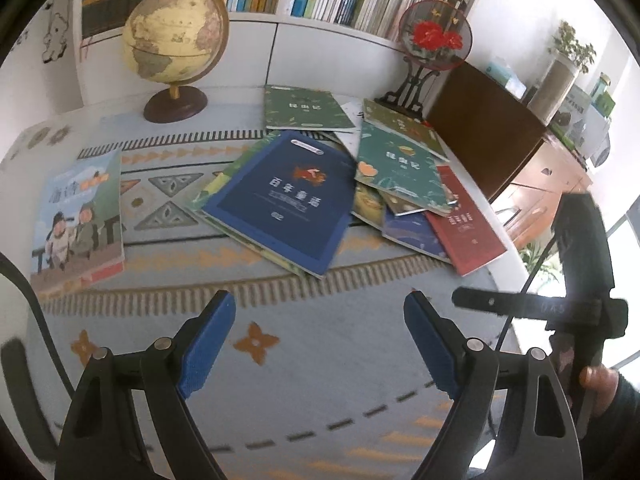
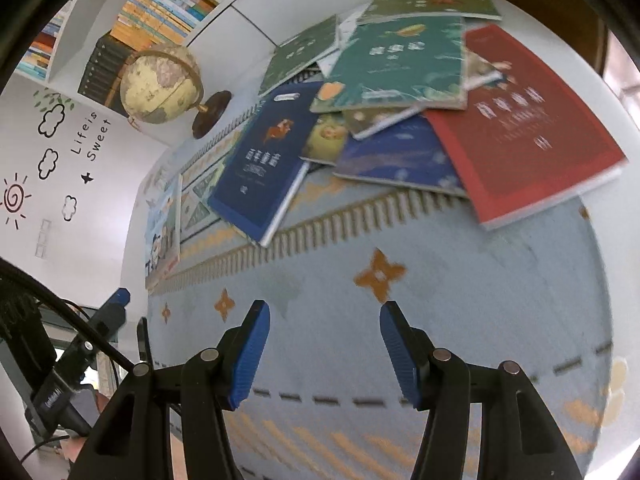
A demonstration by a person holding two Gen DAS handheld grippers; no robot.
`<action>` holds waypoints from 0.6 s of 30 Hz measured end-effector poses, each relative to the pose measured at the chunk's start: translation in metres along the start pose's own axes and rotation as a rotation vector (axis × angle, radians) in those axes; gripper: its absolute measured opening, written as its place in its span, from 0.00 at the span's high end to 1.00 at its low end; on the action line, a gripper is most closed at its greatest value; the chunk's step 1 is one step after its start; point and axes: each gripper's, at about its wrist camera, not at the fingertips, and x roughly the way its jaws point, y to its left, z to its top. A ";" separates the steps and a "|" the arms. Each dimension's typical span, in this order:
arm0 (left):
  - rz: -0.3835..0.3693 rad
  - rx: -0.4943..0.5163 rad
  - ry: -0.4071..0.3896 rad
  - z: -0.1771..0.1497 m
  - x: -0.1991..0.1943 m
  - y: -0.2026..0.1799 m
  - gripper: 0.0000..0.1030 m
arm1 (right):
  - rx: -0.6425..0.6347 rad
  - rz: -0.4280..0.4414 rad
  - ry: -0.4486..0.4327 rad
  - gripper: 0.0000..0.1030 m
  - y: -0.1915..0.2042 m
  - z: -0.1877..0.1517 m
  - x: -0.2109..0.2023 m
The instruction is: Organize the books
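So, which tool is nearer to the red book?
Right. The right tool hangs open just before the red book, which lies up and right of it. The left tool is further, toward the blue book.

Books scattered flat on the patterned surface (image 1: 320, 360): a dark blue book (image 1: 286, 204) overlapping a heap with a teal book (image 1: 402, 168) and red book (image 1: 466, 222); an illustrated book (image 1: 78, 220) lies apart at left.

The wall (image 2: 80, 184) bears the words "Life is Sweet", and the blue book (image 1: 286, 200) carries the title "百年童话"; other book titles are too blurred to read.
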 end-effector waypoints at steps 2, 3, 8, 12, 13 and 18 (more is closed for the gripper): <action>-0.004 0.028 0.016 0.010 0.010 0.007 0.17 | -0.009 -0.013 -0.004 0.46 0.008 0.011 0.008; -0.010 0.036 0.020 0.014 0.014 0.010 0.17 | -0.013 -0.020 -0.009 0.46 0.011 0.017 0.011; -0.104 0.081 0.060 0.054 0.049 0.006 0.17 | -0.015 -0.088 -0.089 0.46 0.015 0.044 0.011; -0.171 0.098 0.067 0.098 0.087 -0.016 0.19 | -0.023 -0.205 -0.182 0.46 0.003 0.073 -0.008; -0.193 0.090 0.075 0.107 0.098 -0.021 0.19 | -0.017 -0.235 -0.195 0.46 -0.006 0.081 -0.011; -0.263 0.031 0.105 0.137 0.154 -0.048 0.38 | 0.038 -0.249 -0.213 0.46 -0.052 0.117 -0.016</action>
